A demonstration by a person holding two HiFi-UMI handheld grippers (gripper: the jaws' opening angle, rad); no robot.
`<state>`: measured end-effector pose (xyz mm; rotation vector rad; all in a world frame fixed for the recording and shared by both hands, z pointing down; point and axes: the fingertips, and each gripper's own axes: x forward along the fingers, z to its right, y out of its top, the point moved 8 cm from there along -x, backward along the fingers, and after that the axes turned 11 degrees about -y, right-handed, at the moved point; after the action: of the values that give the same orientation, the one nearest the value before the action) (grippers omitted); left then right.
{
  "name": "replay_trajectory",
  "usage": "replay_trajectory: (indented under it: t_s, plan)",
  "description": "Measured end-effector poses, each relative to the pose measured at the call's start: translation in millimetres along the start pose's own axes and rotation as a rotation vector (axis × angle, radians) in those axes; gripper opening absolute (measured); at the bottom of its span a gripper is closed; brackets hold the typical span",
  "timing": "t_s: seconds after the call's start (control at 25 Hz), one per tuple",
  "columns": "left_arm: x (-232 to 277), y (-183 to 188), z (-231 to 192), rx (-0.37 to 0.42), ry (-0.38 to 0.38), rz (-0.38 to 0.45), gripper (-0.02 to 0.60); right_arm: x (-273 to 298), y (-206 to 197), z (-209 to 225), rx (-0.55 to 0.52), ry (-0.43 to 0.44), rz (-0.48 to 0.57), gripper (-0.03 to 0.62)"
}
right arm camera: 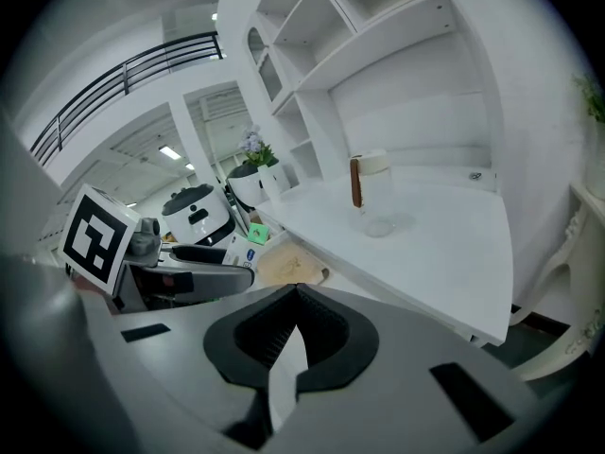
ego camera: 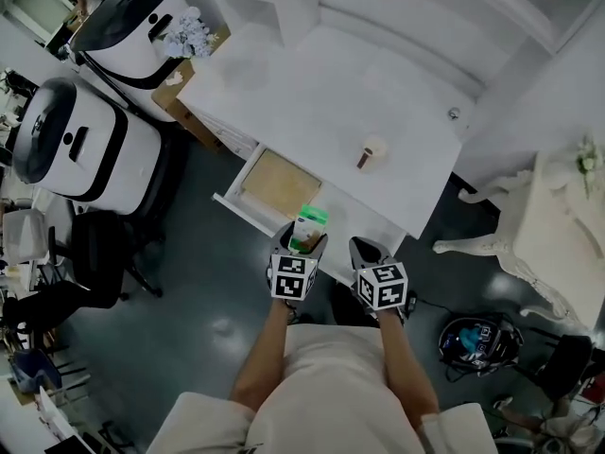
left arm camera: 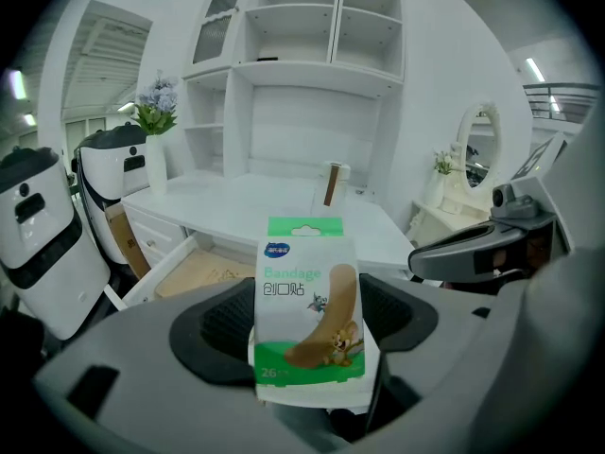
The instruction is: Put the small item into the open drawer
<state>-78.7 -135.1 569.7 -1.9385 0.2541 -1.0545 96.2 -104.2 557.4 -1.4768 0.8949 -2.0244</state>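
The left hand-held gripper (ego camera: 301, 241) was clamped on the bandage pack (left arm camera: 309, 301), holding it upright just off the front edge of the open drawer (ego camera: 279, 183); the pick-up looked done, and by my reading the carry over the drawer and the release were still left; the drawer's wooden floor showed bare; the right hand-held gripper (ego camera: 365, 251), further from the drawer on the same side, had its jaws together on nothing.
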Motion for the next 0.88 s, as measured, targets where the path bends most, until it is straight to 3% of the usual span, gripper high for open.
replay_trajectory:
  t_s: [0.32, 0.88]
  plan:
    - [51.0, 1.9, 3.6, 0.054, -0.054, -0.034, 0.359, 24.5, 8.2, 31.1, -0.022, 0.029, -0.040, 0.023]
    - [123.2, -31.3, 0.0, 0.001, -0.111, -0.155, 0.359, 44.6, -9.9, 71.7, -0.017, 0.031, -0.123, 0.023]
